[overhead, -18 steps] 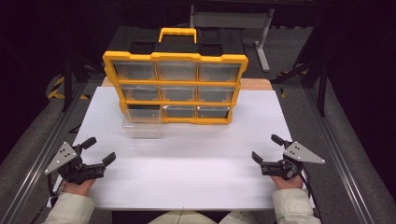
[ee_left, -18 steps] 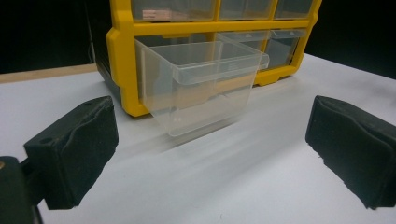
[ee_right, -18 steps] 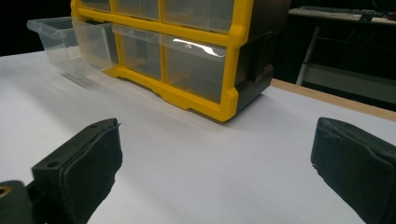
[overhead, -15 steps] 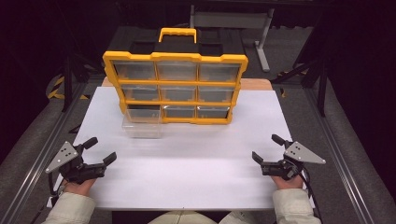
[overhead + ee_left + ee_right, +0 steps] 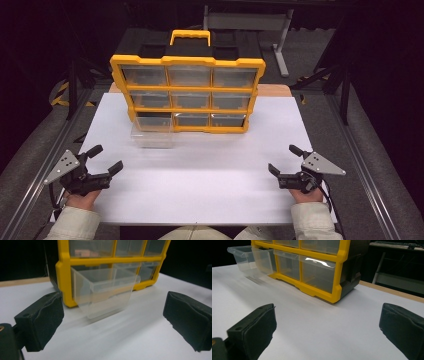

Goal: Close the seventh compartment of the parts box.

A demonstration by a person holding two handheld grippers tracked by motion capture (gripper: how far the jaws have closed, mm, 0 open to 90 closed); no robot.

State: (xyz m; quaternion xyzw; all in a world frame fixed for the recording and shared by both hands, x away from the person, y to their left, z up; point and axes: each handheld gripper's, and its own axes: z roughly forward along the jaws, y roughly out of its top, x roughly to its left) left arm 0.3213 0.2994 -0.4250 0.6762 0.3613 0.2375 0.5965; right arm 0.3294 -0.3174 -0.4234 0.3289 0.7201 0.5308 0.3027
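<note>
No visible change vs earlier: left tool (image 5: 104, 159) & right tool (image 5: 283, 159) jaws apart, clear drawer (image 5: 152, 136) pulled out.

A yellow-framed plastic organiser cabinet with a carry handle (image 5: 187, 85) stands upright, holding three rows of clear drawers. One clear plastic drawer (image 5: 152, 136) sits pulled out, just in front of the cabinet's bottom-left slot.

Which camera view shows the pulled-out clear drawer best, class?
The left gripper view: the clear drawer sits close and central, tilted out of the yellow organizer. The high view shows it small; the right gripper view catches it far off at the edge.
</note>
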